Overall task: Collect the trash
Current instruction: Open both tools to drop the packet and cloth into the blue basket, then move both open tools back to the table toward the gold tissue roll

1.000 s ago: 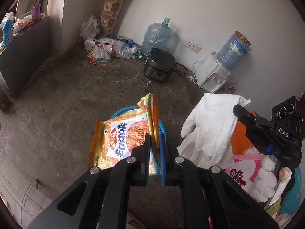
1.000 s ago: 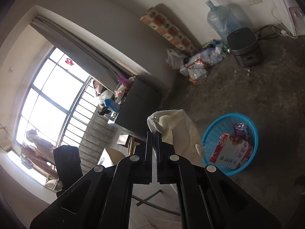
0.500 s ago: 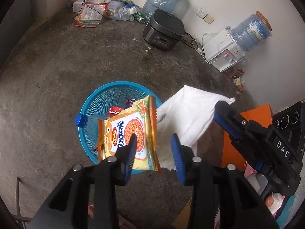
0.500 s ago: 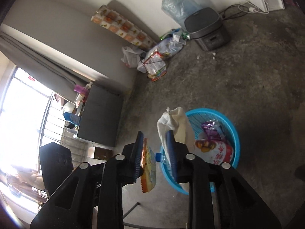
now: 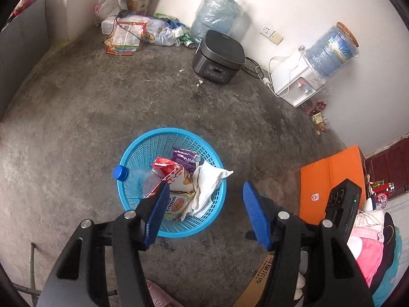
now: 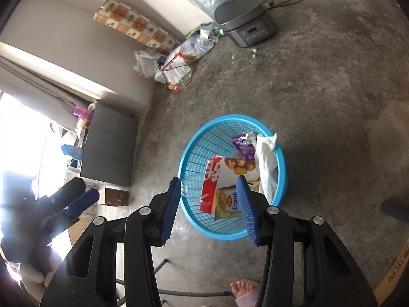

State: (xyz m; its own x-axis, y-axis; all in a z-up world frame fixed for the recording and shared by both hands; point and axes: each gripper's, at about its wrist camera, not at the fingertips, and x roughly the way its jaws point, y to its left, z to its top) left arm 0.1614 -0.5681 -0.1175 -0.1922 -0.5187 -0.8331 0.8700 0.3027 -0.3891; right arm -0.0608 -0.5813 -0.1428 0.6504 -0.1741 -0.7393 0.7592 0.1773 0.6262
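A blue mesh basket stands on the concrete floor. In it lie an orange Enaak noodle packet, a white glove, a red-and-white packet, a purple wrapper and a clear bottle with a blue cap. My left gripper hangs over the basket's near side, its jaws opening with nothing between them. My right gripper is open above the basket, empty too.
A dark rice cooker, a water jug and a white dispenser line the far wall. Bags and packets are piled in the corner. An orange box sits right of the basket. A person's foot is near.
Both grippers came down over the basket and opened. The noodle packet left the left gripper and the white glove left the right one; both now lie in the basket.
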